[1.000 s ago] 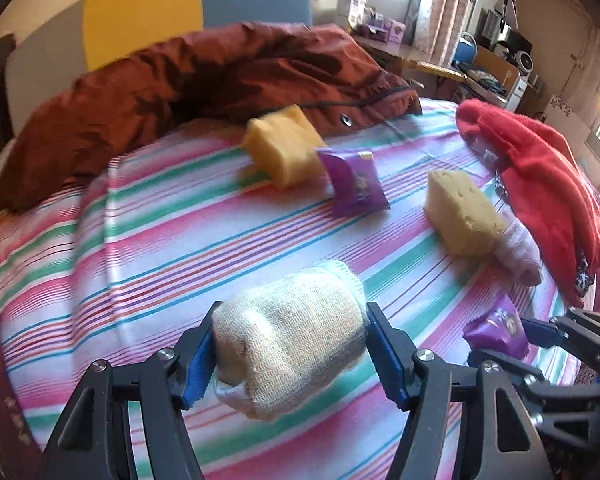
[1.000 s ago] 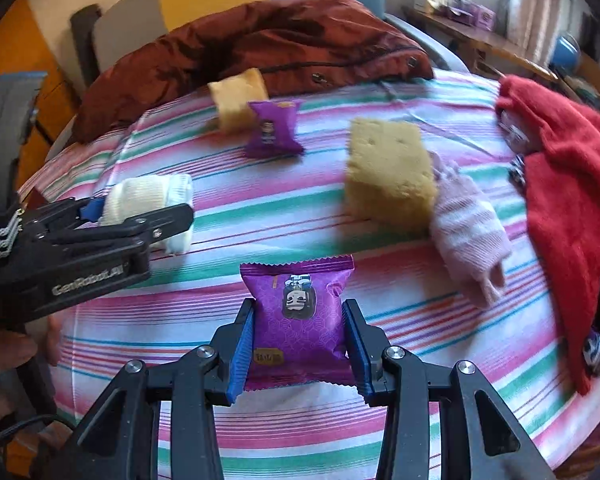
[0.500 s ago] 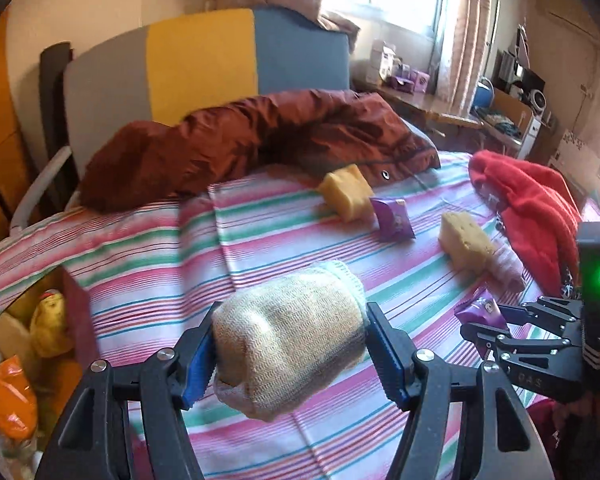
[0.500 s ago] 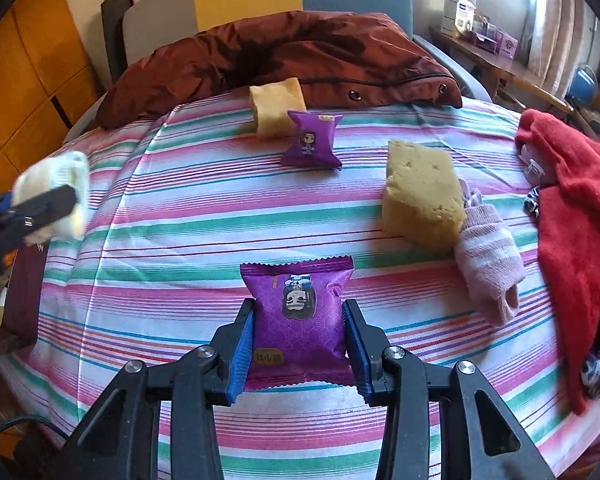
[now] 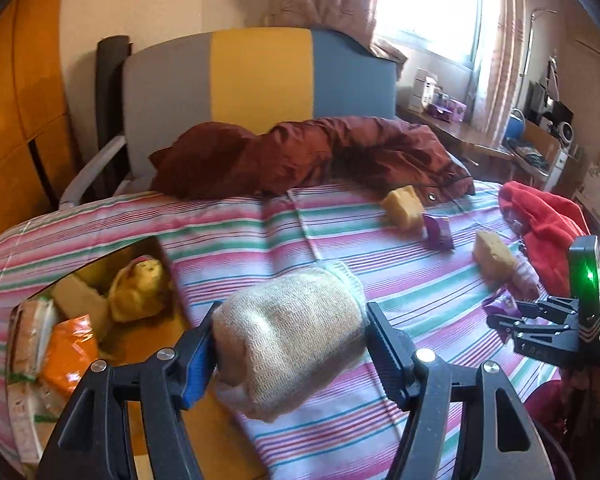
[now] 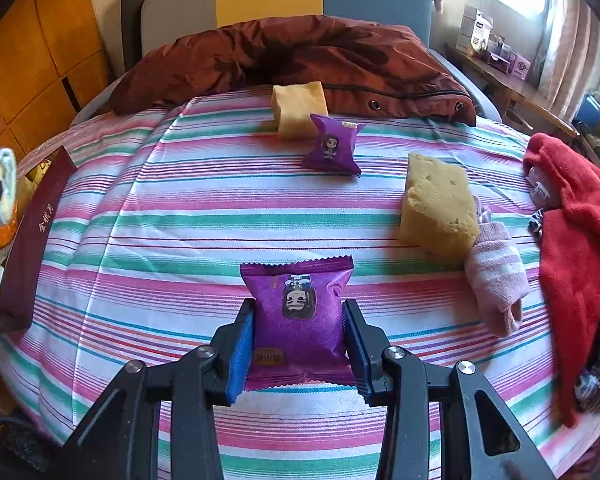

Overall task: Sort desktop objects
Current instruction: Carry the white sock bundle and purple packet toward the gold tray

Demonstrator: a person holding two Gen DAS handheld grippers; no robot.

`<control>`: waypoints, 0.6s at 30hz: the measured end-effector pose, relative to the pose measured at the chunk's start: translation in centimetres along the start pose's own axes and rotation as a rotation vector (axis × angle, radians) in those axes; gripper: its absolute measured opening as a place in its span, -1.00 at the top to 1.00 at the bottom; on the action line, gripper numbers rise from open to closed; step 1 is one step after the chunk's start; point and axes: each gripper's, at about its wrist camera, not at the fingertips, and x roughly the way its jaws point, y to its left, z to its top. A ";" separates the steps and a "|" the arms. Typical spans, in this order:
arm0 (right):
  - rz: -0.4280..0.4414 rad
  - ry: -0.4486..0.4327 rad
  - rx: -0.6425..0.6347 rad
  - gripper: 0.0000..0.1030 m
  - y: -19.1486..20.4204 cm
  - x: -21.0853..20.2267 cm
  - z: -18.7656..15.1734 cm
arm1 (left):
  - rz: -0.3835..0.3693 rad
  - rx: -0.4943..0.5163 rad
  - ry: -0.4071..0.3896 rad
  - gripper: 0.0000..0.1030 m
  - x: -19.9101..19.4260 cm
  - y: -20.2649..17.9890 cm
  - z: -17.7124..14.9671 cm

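Striped cloth (image 6: 204, 216) lay bare mid-table; box (image 5: 80, 320) sat past its left edge. Left gripper (image 5: 290, 346) clamped a beige rolled sock (image 5: 288, 332). Right gripper (image 6: 298, 348) pinched a purple snack packet (image 6: 298, 312).

Around the big sponge (image 6: 438, 210) most of the striped cloth (image 6: 204, 216) lies open, toward the box (image 6: 32, 236) at its left edge. A pink sock (image 6: 496, 276) touches the sponge's right side, with red clothing (image 6: 572, 240) beyond; behind it stand a purple packet (image 6: 332, 146), a smaller sponge (image 6: 298, 108) and a brown jacket (image 6: 300, 60).
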 end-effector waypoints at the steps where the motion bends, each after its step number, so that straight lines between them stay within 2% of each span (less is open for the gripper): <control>1: 0.000 -0.003 -0.002 0.17 0.1 -0.1 0.0 | 0.004 -0.005 -0.001 -0.33 -0.2 0.4 -0.2; 9: 0.044 -0.024 -0.006 0.17 1.7 -0.9 0.3 | 0.071 -0.058 -0.016 -0.33 -2.0 4.3 -1.6; 18: 0.181 -0.105 -0.112 0.17 9.9 -3.8 1.9 | 0.139 -0.118 -0.028 -0.33 -3.7 8.4 -3.4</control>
